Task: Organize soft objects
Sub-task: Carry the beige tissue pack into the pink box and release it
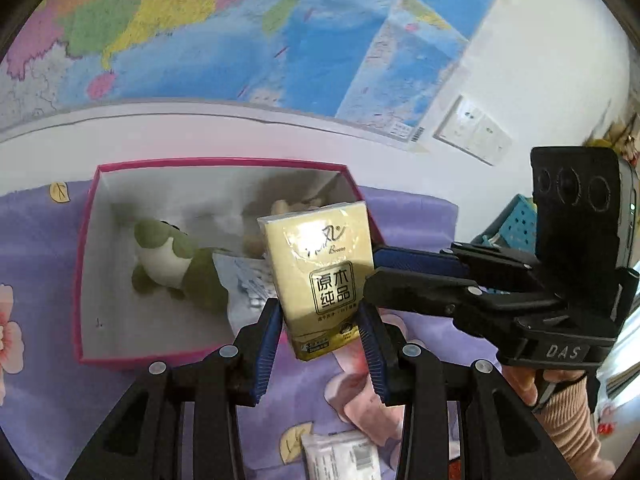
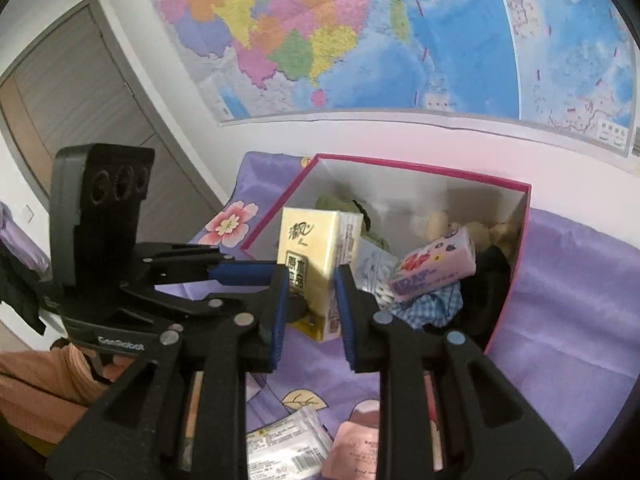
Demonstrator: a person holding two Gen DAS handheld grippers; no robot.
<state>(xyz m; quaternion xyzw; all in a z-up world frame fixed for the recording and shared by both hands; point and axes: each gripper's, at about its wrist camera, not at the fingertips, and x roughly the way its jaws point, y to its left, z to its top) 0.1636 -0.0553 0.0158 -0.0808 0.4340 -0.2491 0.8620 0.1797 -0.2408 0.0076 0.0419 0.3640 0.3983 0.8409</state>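
The yellow tissue pack (image 1: pixel 320 276) stands upright in the air just in front of the near right corner of the pink-rimmed box (image 1: pixel 86 248), and both grippers meet on it. In the left wrist view the left gripper (image 1: pixel 320 322) pinches the pack's lower half, one blue pad on each side edge, so the pack rises toward 12 o'clock from between the fingers. The right gripper (image 1: pixel 370 272) reaches in from 3 o'clock, its fingers close together and its tips touching the pack's right edge.

In the right wrist view the right gripper (image 2: pixel 310 300) has its pads set against the pack (image 2: pixel 310 264), one on the printed front and one on the side panel, and the left gripper (image 2: pixel 256 280) comes in from 9 o'clock with a blue pad against the pack's front.

Inside the box lie a green plush toy (image 1: pixel 168 256), a pink tissue pack (image 2: pixel 434 266) at about 2 o'clock from the right gripper, and a blue checked cloth (image 2: pixel 434 304) beneath it. The box sits on a purple floral sheet (image 2: pixel 580 304). A flat white packet (image 1: pixel 340 456) lies on the sheet at 6 o'clock below the left gripper. A coloured map (image 2: pixel 360 36) hangs on the wall behind.
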